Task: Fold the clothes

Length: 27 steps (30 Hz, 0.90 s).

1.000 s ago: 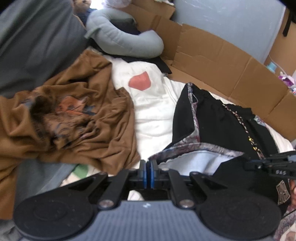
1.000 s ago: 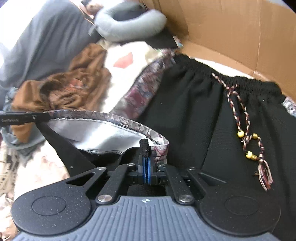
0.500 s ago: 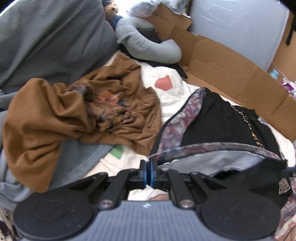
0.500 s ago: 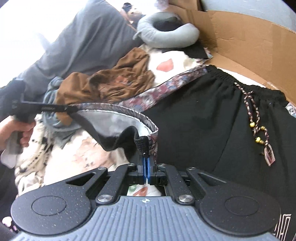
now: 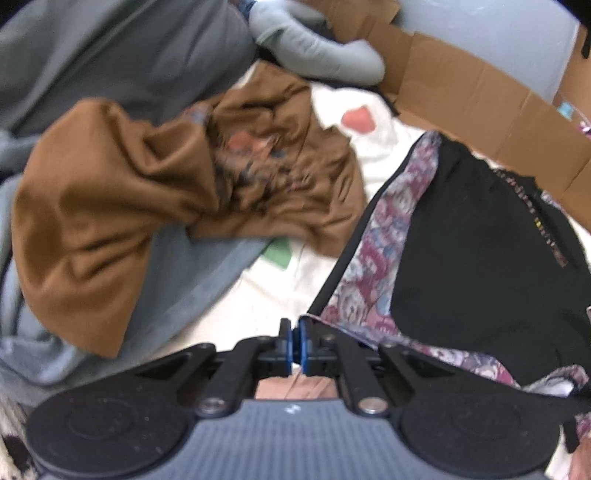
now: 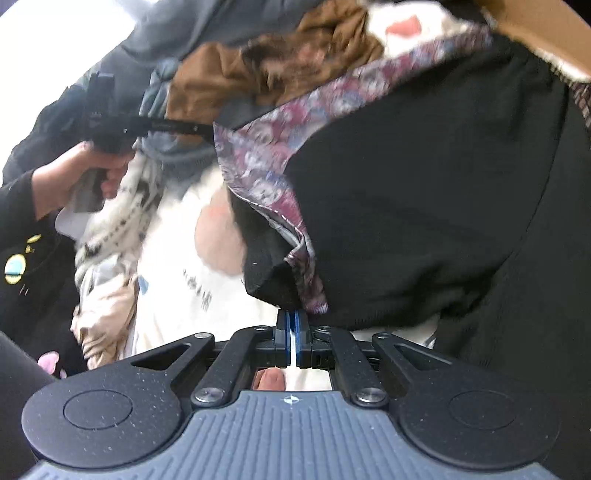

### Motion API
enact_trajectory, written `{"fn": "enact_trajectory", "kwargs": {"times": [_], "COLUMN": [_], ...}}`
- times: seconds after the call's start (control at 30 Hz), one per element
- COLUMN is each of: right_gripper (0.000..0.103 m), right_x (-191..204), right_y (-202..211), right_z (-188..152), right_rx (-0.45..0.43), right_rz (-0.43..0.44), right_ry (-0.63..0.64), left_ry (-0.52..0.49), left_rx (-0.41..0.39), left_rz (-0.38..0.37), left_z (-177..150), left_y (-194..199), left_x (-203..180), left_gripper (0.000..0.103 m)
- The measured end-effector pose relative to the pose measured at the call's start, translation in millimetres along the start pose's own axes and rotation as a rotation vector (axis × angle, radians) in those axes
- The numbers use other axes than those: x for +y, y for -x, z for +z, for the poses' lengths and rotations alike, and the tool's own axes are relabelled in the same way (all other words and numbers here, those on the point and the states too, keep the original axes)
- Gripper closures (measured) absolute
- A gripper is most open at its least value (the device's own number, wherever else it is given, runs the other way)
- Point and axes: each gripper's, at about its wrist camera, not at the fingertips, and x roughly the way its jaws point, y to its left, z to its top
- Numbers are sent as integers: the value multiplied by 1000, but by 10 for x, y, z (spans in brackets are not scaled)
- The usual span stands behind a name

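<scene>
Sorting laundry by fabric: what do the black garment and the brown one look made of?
The black garment looks like a matte knit, fuzzy-surfaced, with a smoother printed floral trim. The brown shirt looks like soft, matte jersey, judging by its loose crumpled folds. Blur leaves both uncertain.

**Right wrist view: both grippers on the black garment's patterned hem**

Right gripper [image 6: 294, 334] had its jaws nearly together, thin gap visible, pinching the hem corner of the black garment [image 6: 424, 192] where the paisley trim [image 6: 280, 147] folded over. Left gripper [image 6: 207, 129] came in from the left, held by a hand [image 6: 79, 173] in a dark sleeve [image 6: 18, 229], its tip meeting the other trim corner; jaw state unclear. The hem hung between them. Brown shirt [image 6: 266, 59] lay crumpled behind, on white bedding [image 6: 177, 280]. Cardboard [image 6: 535, 22] showed top right. Frame motion-blurred.
</scene>
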Motion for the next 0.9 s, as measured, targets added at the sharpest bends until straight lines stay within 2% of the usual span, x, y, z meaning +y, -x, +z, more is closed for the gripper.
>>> {"fn": "enact_trajectory", "kwargs": {"times": [0.13,0.33,0.5,0.6,0.7,0.77,0.9], "right_gripper": [101,101,100,100,100,100,100], "right_x": [-18,-27,-133,-187,-229,-253,-327], "right_y": [-120,-109,-28,-51,-124,-170,-250], "right_z": [-65,-9,143,220,284,308,255], "right_rx": [58,128,190,230,236,226,168], "right_rz": [12,-35,-82,-98,-130,-142,-160], "right_ry": [-17,-11,-69,-108,-189,-255,-454], "left_ry": [13,54,71,93,124,150,204], "left_rx": [20,37,8,-23,-50,-55,-43], "left_rz": [16,16,6,-19,-45,-66,-114], "left_z": [-139,-278,-338,-345,-322,-317,-330], "left_y": [-118,-168,-41,0,-32,-75,-198], "left_x": [128,339,449,463,443,437,423], "left_gripper": [99,100,97,90,86,77,72]}}
